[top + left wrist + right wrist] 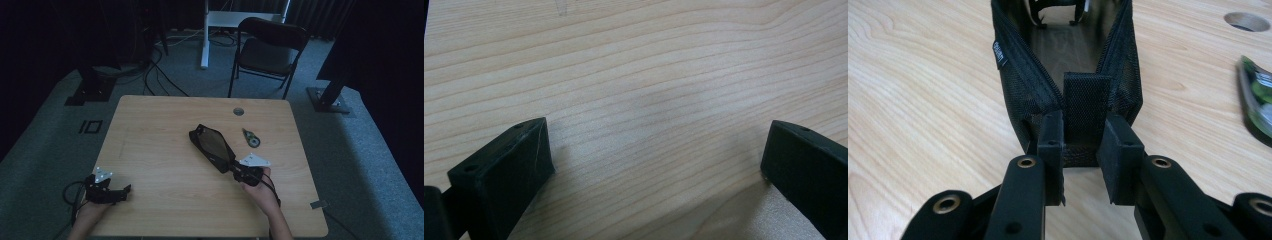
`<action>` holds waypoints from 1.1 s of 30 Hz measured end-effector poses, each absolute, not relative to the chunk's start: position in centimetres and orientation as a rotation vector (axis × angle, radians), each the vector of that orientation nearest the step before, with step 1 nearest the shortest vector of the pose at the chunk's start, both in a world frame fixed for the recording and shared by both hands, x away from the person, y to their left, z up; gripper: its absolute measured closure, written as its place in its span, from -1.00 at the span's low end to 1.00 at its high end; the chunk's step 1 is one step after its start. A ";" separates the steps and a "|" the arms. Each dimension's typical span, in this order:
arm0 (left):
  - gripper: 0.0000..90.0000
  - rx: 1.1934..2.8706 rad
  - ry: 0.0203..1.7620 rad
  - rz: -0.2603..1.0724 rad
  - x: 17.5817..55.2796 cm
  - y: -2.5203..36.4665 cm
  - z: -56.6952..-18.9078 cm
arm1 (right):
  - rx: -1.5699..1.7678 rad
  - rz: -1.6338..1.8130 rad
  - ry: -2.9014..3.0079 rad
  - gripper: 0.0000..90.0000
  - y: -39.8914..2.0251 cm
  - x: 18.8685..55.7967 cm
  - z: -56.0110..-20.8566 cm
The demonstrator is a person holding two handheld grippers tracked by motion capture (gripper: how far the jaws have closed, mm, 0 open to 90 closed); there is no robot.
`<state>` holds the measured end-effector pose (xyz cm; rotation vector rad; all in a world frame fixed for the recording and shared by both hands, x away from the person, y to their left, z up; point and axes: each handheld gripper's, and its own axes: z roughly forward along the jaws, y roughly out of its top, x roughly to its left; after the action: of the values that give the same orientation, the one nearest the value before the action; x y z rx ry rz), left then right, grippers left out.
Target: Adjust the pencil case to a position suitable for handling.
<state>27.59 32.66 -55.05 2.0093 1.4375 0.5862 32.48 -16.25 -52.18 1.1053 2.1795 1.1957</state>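
1. The counter [165,150] was a pale wooden top with a plain grain, standing on grey carpet [45,145] in a dim room.
2. A round cable hole [238,111] sat near the counter's far edge.
3. Beyond the counter stood a black folding chair [270,50], and next to it a white post [205,35] of another desk; loose cables [160,75] ran across the floor at the far left.
4. A black mesh pouch [211,146] lay open near the counter's middle, its near end toward the right hand [260,192].
5. The right tongs [1083,150] were clenched on the fabric tab at the pouch's near end, as seen in the right gripper view.
6. A small green and clear thing [251,138], too small to identify, lay on the counter just to the right of the pouch.
7. The left tongs [125,190] rested at the counter's near left corner, released, with bare wood between the two widely parted jaws.
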 end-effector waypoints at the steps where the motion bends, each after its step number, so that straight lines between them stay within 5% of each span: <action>1: -1.00 2.009 1.437 0.586 27.6 32.7 -55.0 | 1.103 1.194 2.180 0.62 -16.4 32.3 -52.2; 33: -1.00 2.009 1.438 0.587 27.6 32.7 -55.0 | 1.161 1.167 2.118 0.62 -21.9 26.2 -52.4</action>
<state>27.59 32.65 -55.05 2.0092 1.4375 0.5867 26.22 -21.86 -52.42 1.1607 2.1183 1.1671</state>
